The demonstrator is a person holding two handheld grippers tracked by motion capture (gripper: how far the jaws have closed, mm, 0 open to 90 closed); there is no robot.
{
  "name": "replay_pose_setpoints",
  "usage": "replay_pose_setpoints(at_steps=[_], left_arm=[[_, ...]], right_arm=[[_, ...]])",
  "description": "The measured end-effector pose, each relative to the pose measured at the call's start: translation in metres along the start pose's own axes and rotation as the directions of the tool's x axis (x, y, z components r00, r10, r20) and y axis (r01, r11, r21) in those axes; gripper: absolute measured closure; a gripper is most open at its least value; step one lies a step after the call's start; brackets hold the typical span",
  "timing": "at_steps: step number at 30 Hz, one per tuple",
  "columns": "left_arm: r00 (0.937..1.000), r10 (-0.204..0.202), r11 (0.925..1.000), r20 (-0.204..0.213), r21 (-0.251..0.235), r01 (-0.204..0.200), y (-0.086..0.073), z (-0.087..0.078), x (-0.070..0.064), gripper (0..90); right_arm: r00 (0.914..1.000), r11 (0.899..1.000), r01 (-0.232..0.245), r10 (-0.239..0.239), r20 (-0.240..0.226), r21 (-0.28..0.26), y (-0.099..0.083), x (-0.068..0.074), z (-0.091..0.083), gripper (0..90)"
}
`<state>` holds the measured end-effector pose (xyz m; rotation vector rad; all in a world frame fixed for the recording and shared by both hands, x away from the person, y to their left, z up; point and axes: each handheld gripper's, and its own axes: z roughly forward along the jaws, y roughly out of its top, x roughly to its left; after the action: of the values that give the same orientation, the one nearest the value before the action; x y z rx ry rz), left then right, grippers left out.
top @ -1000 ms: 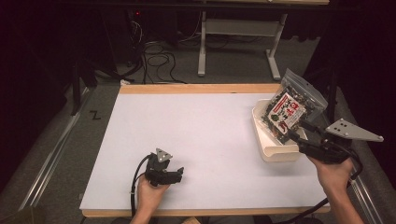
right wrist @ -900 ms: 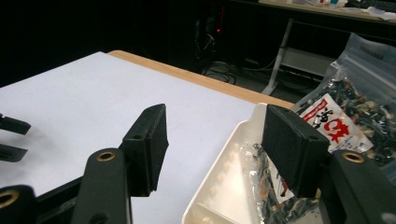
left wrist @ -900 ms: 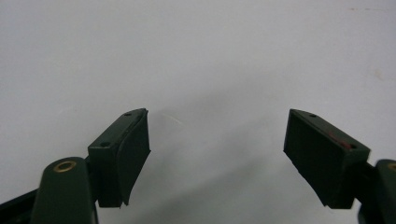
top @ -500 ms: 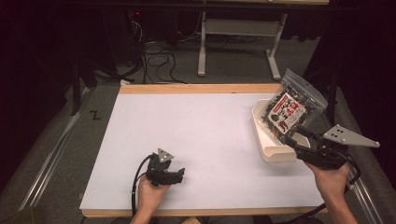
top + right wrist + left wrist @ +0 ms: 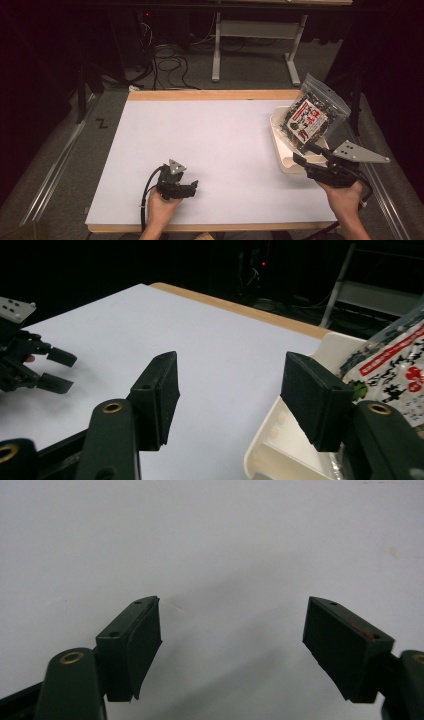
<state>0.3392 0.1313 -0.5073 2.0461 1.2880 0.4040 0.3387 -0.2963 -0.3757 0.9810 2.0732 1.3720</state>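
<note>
A clear bag of dark snacks with a red-and-white label (image 5: 310, 117) stands tilted in a white tray (image 5: 281, 159) at the table's right edge. My right gripper (image 5: 301, 152) hovers open at the tray's near end, just short of the bag, with nothing between its jaws. In the right gripper view the right gripper (image 5: 230, 362) has its jaws wide apart, with the tray (image 5: 272, 440) and the bag (image 5: 395, 370) to the right. My left gripper (image 5: 193, 187) rests low near the table's front edge, pointing right. In the left gripper view the left gripper (image 5: 232, 605) is open over bare white table.
The white tabletop (image 5: 210, 135) has a wooden far edge (image 5: 210, 95). Beyond it are a dark floor with cables (image 5: 167, 55) and a metal table frame (image 5: 255, 35). The left gripper (image 5: 52, 370) appears far off in the right gripper view.
My right gripper has drawn back a little from the bag toward the near edge. The bag stays in the tray. The left gripper has not moved.
</note>
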Motion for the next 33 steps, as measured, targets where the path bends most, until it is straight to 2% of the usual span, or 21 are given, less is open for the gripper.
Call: replay_pose_setpoints(at_steps=[4,10,14,21,26,28,30,31,33], left_arm=[[0.9999,0.012,0.9999,-0.002,-0.001,-0.012,0.0,0.001,-0.001,23.8],[1.0,0.002,1.0,0.001,0.001,-0.002,0.0,0.0,0.0,23.8],[1.0,0.006,1.0,-0.004,0.004,-0.006,0.0,0.001,-0.001,23.8],[1.0,0.006,1.0,-0.007,-0.003,-0.006,0.0,0.001,0.0,23.7],[1.0,0.007,1.0,-0.006,-0.002,-0.007,0.0,0.001,0.0,23.7],[1.0,0.005,1.0,-0.006,-0.002,-0.005,0.0,0.0,0.0,23.6],[1.0,-0.001,1.0,-0.005,-0.001,0.001,0.0,0.001,0.0,23.6],[0.9999,0.008,1.0,-0.009,-0.002,-0.008,0.0,0.001,0.0,23.7],[0.9999,0.011,0.9999,-0.008,0.001,-0.011,0.0,0.001,-0.001,23.7]], right_arm=[[0.9996,1.0,0.013,-0.013,-0.027,0.01,-0.002,0.005,0.005,42.0],[0.9988,1.0,0.013,-0.012,-0.047,0.027,-0.005,0.01,0.012,42.5],[0.9979,0.998,0.041,-0.039,-0.052,0.053,-0.005,0.014,0.02,43.4],[0.9959,0.995,0.043,-0.036,-0.083,0.087,-0.007,0.02,0.034,43.2],[0.9957,0.994,0.059,-0.051,-0.078,0.097,-0.008,0.026,0.043,44.0],[0.9963,0.994,0.042,-0.033,-0.079,0.105,-0.009,0.028,0.047,44.5],[0.9967,0.992,0.042,-0.034,-0.073,0.117,-0.01,0.03,0.05,44.7],[0.996,0.991,0.059,-0.051,-0.074,0.118,-0.01,0.03,0.052,44.8],[0.9964,0.991,0.047,-0.037,-0.076,0.127,-0.011,0.032,0.054,44.8]])
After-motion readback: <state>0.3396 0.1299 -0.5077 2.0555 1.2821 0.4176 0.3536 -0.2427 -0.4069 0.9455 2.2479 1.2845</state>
